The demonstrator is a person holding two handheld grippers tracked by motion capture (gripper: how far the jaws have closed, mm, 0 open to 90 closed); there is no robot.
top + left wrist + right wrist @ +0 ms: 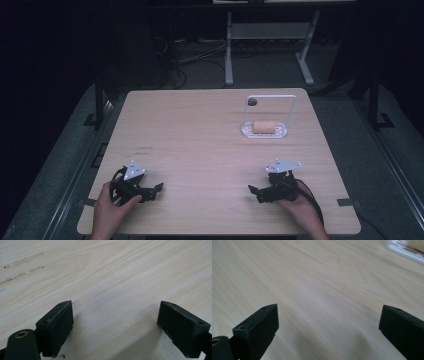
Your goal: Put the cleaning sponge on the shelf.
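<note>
high view is showing a person's two hands resting at the near edge of the wooden table [200, 135], the left gripper [156, 190] at the near left and the right gripper [252, 191] at the near right, their jaws pointing inward toward each other and both parted with nothing between them. a tan roll [264, 127] is lying on its side in the base of a white wire holder [292, 107] at the far right of the table, its long axis running left to right across the table; it is sitting well apart from both grippers, but far ahead of the right one and diagonally across from the left, so the right hand is judged the nearer for any reach. left gripper view is looking along its wide-open, empty jaws at bare wood grain with a few faint marks at the upper left. right gripper view is showing its jaws standing wide open and empty too, with a corner of the white holder [404, 250] and a sliver of the roll [417, 244] peeking in at the upper right, beyond and to the right of the jaws.
</note>
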